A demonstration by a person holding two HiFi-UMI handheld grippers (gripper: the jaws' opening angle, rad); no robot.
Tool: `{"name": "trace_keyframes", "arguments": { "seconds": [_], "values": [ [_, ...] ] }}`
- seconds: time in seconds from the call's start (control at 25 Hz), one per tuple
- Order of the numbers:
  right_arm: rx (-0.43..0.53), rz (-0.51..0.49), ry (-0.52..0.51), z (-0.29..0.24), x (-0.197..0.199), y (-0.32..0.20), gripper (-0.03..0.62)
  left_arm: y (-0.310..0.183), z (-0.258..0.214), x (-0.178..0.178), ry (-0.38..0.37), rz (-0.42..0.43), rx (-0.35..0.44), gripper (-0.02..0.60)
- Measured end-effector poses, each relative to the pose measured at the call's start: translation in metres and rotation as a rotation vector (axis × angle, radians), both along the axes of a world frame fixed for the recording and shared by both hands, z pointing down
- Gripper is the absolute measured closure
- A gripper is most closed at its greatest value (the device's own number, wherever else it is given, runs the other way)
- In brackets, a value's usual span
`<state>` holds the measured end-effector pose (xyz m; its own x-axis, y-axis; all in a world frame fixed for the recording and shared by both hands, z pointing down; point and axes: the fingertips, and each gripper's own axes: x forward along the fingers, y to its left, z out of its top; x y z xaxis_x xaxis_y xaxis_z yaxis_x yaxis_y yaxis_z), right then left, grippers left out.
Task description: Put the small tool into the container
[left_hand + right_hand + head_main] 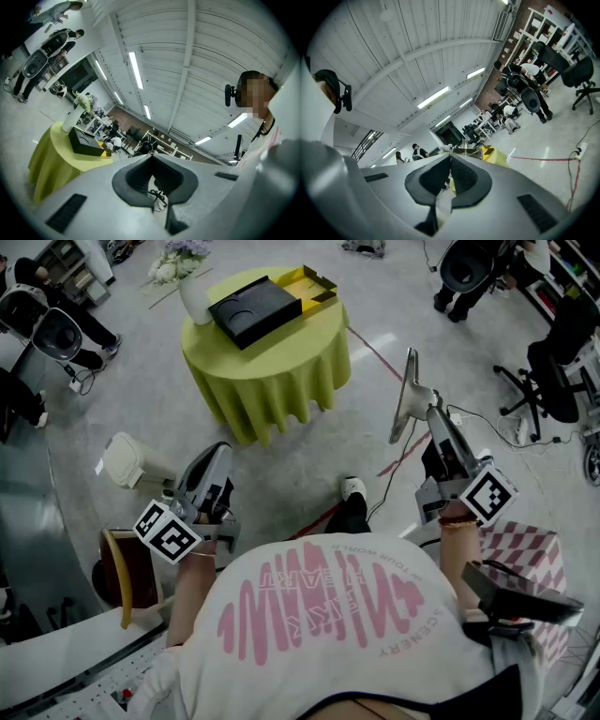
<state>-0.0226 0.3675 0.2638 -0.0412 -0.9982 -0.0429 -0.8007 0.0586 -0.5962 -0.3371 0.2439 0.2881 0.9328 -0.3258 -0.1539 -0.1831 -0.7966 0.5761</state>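
Short of the round table [272,381], towards its left side, the left gripper [214,457] is held in the air with its jaws pointing at the table. The left gripper view confirms the jaws of the left gripper [152,155] are pressed together with nothing between them.

On the table's left edge stands a white vase [194,301] of flowers. At the table's centre lies the black container [251,310], and a yellow tray [314,285] touches its far right side. The small tool cannot be picked out in any view.

The left gripper view shows the table [51,150], vase [69,123] and container [84,143] from the side. It also shows the ceiling lights, which the head view lacks.

Right of the table, and well apart from it, the right gripper [409,367] is raised. Its own view shows the tips of the right gripper [450,157] closed on each other and empty. That view shows only a yellow sliver of the table [499,158]; the container is not clear there. An office chair [553,381] stands far right of the table.
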Motion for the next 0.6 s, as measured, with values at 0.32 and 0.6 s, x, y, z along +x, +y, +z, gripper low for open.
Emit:
{"name": "trace_keyframes", "arguments": {
  "seconds": [0.32,0.6],
  "values": [
    [0.0,-0.05,0.018,0.003,0.008,-0.013,0.583,-0.001,-0.003,0.024,-0.016,-0.019,0.03,0.574],
    [-0.046,-0.133,0.064,0.014,0.047,-0.075,0.583,-0.043,-0.002,0.098,-0.05,-0.035,0.032,0.574]
  ]
}}
